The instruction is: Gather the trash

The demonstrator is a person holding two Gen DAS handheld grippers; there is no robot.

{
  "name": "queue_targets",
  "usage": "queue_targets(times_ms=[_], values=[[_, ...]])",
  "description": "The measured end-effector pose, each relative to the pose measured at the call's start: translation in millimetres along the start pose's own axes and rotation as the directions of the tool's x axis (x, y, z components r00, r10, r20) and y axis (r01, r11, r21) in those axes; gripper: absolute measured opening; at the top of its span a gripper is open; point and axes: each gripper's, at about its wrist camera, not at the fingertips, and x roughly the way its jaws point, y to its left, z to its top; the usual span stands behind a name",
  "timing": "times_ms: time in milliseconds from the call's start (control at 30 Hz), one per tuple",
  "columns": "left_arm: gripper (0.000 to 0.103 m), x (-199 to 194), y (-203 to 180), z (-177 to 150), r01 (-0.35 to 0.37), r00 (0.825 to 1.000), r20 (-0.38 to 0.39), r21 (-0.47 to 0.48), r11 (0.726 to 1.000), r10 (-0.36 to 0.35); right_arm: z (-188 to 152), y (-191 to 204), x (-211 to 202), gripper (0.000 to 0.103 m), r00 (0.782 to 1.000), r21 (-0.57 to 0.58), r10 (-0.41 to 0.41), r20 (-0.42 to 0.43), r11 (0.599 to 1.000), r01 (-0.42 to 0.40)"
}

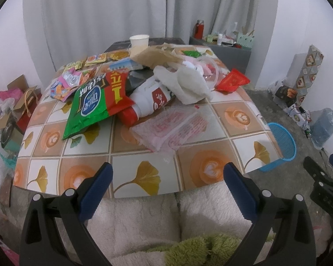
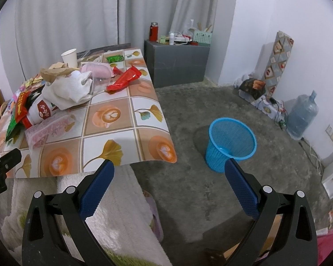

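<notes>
Left wrist: both claws [image 1: 166, 173] [image 2: 169, 170] spread, empty; trash-heaped table [image 1: 126, 168], blue basket [image 2: 232, 141] on concrete floor.

Counts on the table and floor
1 paper cup [image 1: 139, 41], 1 blue basket [image 2: 230, 143], 1 white bottle [image 1: 148, 100], 1 water jug [image 2: 302, 115], 1 red flask [image 2: 153, 31], 2 red wrappers [image 1: 232, 80] [image 1: 116, 93].

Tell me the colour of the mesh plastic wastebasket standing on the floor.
The mesh plastic wastebasket is light blue, clearest in the right wrist view.

Even, soft indoor light; strong fisheye bending, dark vignetted corners.
</notes>
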Motion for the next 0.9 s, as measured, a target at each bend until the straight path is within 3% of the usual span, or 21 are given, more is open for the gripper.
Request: queue_targets(times_ms=[167, 300, 367, 433, 633, 733, 900], values=[[0.098, -7, 11, 6, 0.061, 0.993, 0.098, 0.024, 0.998, -0.063, 3, -3, 2, 0.095, 0.999, 0.033, 0.035, 0.011, 0.999, -0.035], [0.098, -14, 14, 9, 0.133, 0.971, 0.184, 0.097, 0.986, -0.149, 7, -8, 10, 0.095, 0.997, 0.062, 0.075, 0.027, 0.995, -0.076], [0.097, -15, 11, 9, 0.117, 0.967, 0.209, 0.144, 0.983, -0.146, 13, -9, 14, 0.095, 0.995, 0.073, 0.092, 0.033, 0.993, -0.094], [0.091, -12, 6, 9, 0.08, 0.967, 0.221, 0.207, 0.975, -0.126, 19, -9, 20, 0.095, 0.993, 0.08, 0.111, 0.027, 0.99, -0.113], [0.074, 18, -20, 12, 0.007, 0.983, 0.166, 0.398, 0.917, -0.079, 44, -23, 44, 0.092, 0.973, 0.183, 0.229, 0.004, 0.957, -0.226], [0.068, 37, -31, 10, -0.019, 0.988, 0.144, 0.484, 0.875, -0.058, 64, -32, 63, 0.088, 0.943, 0.27, 0.333, -0.001, 0.908, -0.32], [0.057, 66, -37, 14, -0.044, 0.995, 0.1, 0.536, 0.843, -0.012, 104, -37, 105, 0.085, 0.868, 0.378, 0.496, 0.022, 0.8, -0.466]])
